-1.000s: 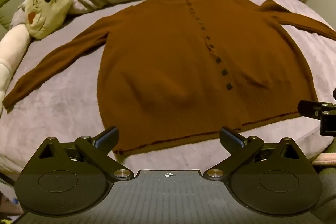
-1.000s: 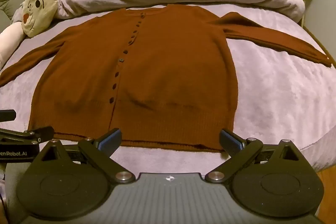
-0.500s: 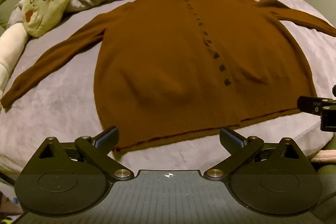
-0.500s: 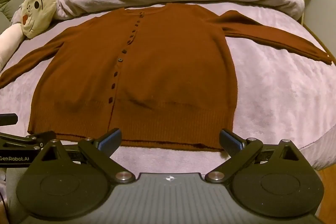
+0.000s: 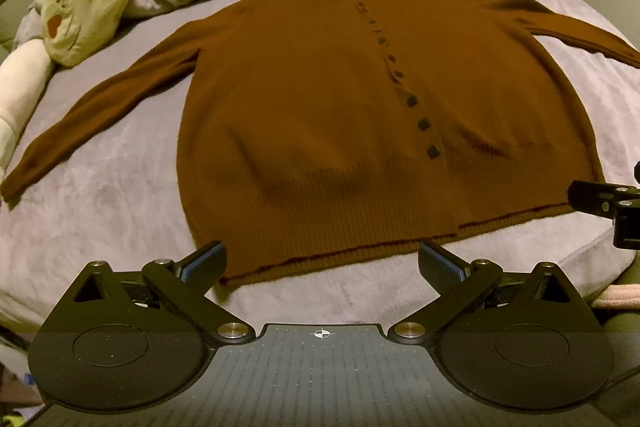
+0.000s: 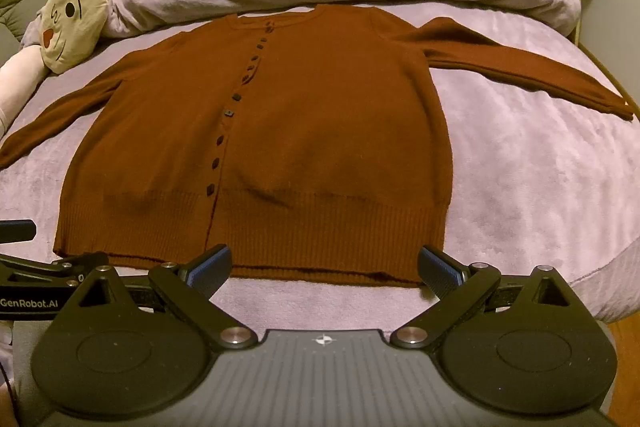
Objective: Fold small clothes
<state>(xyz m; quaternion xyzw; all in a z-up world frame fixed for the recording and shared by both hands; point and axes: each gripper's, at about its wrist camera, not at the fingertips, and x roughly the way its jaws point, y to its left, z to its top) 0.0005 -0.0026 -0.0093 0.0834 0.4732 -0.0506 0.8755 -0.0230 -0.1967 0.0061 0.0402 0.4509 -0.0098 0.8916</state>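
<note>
A lilac plush-covered bed [image 6: 520, 167] carries the rust-brown knitted button-front cardigan [image 6: 320, 131], spread flat and face up, both sleeves stretched toward the side edges, hem along the near edge. No fold shows yet; judging by this, the whole job remains. The left gripper [image 5: 320, 261] and right gripper [image 6: 325, 263] hover spread wide over the hem, holding nothing.

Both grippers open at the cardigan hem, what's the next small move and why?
Probably ease both forward and down onto the hem. The cardigan lies flat and unfolded, and the left gripper and right gripper hang open just short of its bottom edge, holding nothing.
</note>
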